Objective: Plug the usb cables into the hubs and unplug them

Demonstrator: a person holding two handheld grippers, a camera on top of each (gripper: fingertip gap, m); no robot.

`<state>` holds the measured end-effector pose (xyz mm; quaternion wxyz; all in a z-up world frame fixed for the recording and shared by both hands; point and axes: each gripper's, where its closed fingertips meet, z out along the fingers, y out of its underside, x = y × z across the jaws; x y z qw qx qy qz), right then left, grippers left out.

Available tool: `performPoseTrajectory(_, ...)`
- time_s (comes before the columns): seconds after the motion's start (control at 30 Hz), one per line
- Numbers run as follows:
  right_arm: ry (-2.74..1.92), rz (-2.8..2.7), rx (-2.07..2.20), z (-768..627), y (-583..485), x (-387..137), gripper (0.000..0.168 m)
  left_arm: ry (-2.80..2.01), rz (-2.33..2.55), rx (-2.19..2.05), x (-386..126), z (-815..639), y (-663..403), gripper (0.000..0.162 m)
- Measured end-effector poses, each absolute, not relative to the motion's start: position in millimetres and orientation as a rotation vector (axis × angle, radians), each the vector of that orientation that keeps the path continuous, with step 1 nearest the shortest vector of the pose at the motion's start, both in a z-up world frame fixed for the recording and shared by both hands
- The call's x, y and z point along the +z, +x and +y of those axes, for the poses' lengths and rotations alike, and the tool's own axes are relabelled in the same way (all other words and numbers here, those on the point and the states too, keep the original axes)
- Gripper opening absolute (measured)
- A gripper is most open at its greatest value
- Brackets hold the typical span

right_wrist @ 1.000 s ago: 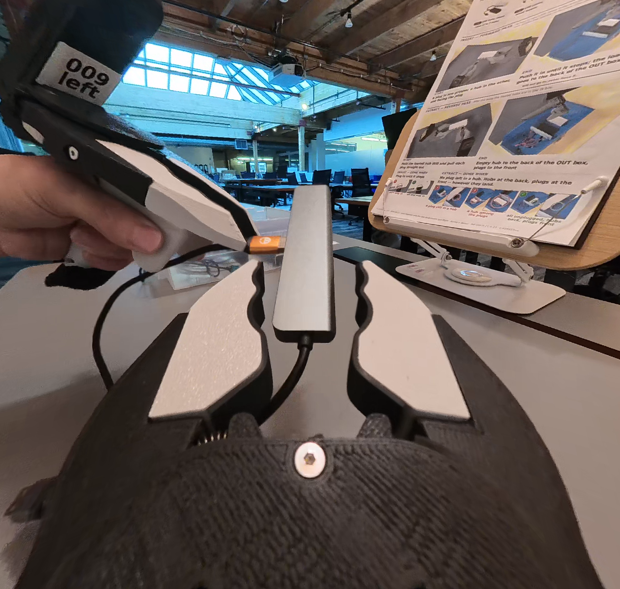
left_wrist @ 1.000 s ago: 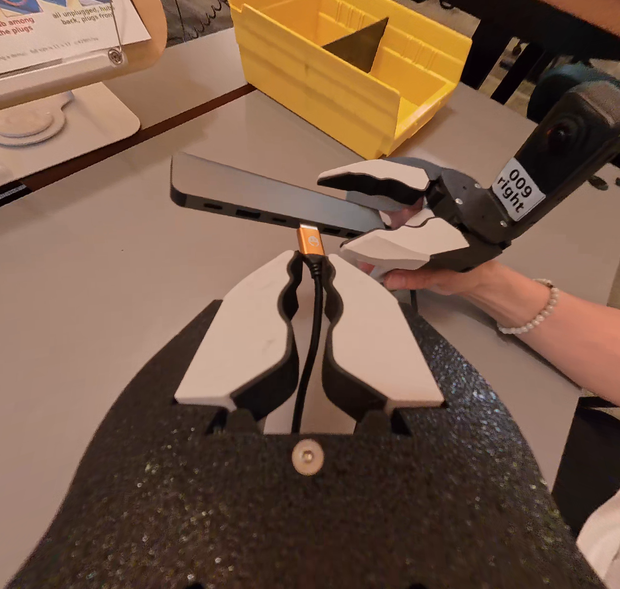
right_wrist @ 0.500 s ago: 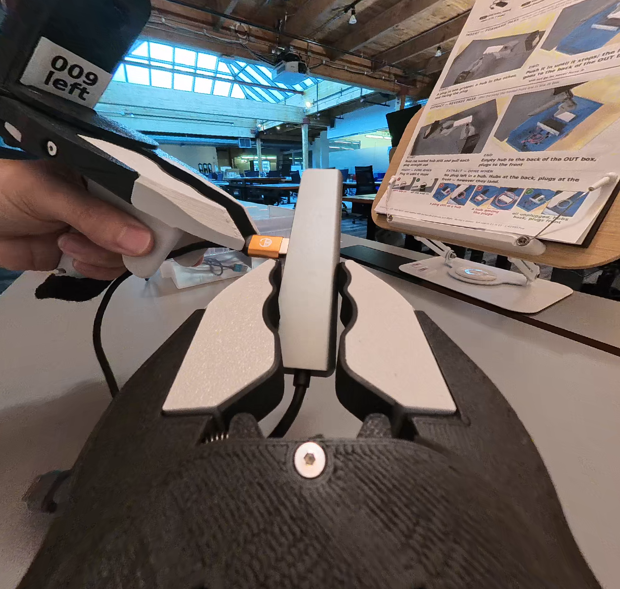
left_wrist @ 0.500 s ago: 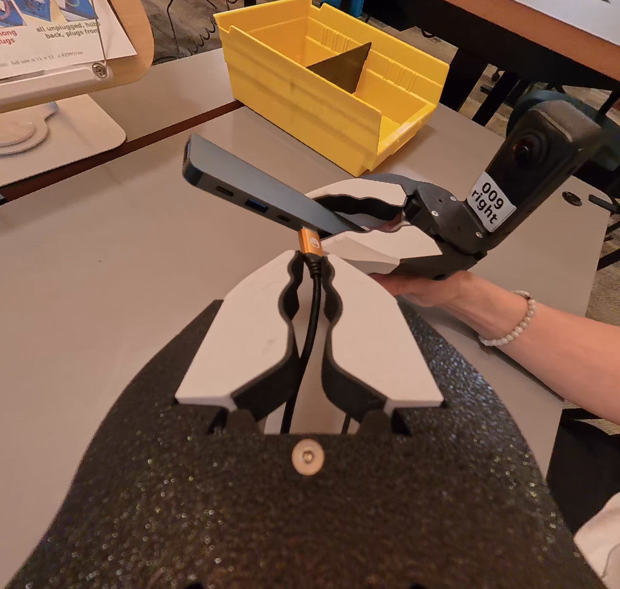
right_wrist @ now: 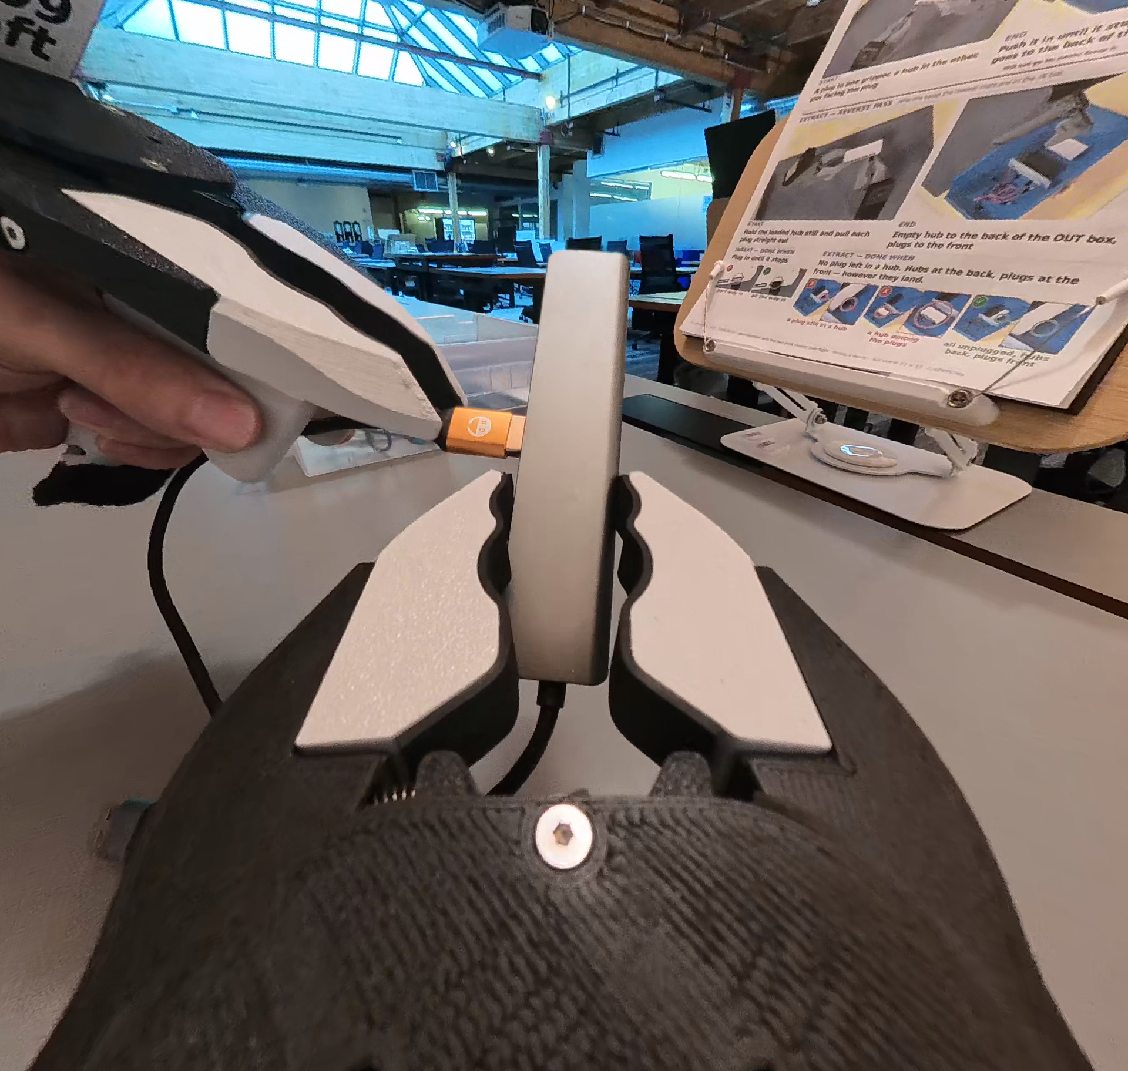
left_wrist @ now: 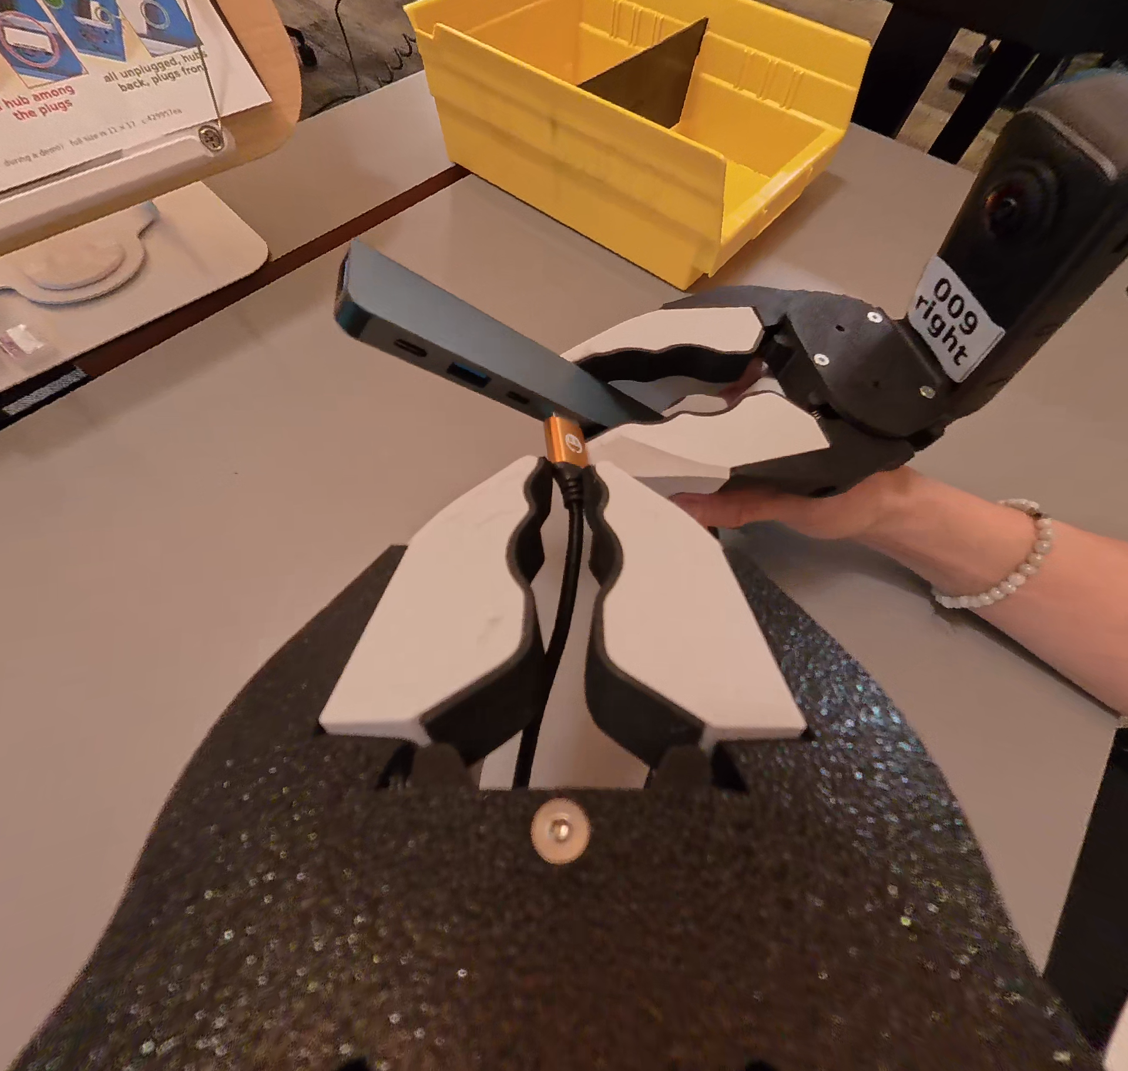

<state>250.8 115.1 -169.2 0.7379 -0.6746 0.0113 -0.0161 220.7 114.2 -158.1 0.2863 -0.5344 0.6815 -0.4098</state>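
Observation:
My right gripper [right_wrist: 564,480] is shut on a flat grey USB hub [right_wrist: 574,431] and holds it tilted above the table; the hub [left_wrist: 464,340] also shows in the left wrist view with its side ports facing me. My left gripper [left_wrist: 564,468] is shut on a black cable just behind its orange plug [left_wrist: 564,440]. The orange plug [right_wrist: 485,429] sits against the hub's side, its tip in a port beside the right gripper [left_wrist: 641,425]. The left gripper [right_wrist: 427,407] comes in from the left in the right wrist view. The hub's own black cable [right_wrist: 537,736] hangs below.
A yellow bin [left_wrist: 635,126] with a black divider stands at the back of the grey table [left_wrist: 183,523]. An instruction sheet on a wooden stand [right_wrist: 915,248] stands at the table's left end. A person's hand [left_wrist: 793,510] with a bead bracelet holds the right gripper.
The right gripper has closed on the hub and tilted its far end up. The orange plug has moved in from just off the hub's side to sit in a port.

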Motion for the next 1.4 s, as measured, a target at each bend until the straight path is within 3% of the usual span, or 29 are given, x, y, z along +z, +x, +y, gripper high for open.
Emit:
performPoseTrajectory(0.63,-1.606,0.038,0.017,124,245,-184,0.033,-1.014,1.784,-0.727,-180,124,226,0.016)
performPoseTrajectory(0.9,-1.574,0.077,0.059,121,250,-180,0.033,-1.073,1.703,-0.784,-182,125,225,0.009)
performPoseTrajectory(1.4,-1.579,0.075,0.072,121,249,-181,0.033,-1.001,1.637,-0.798,-175,123,224,0.014)
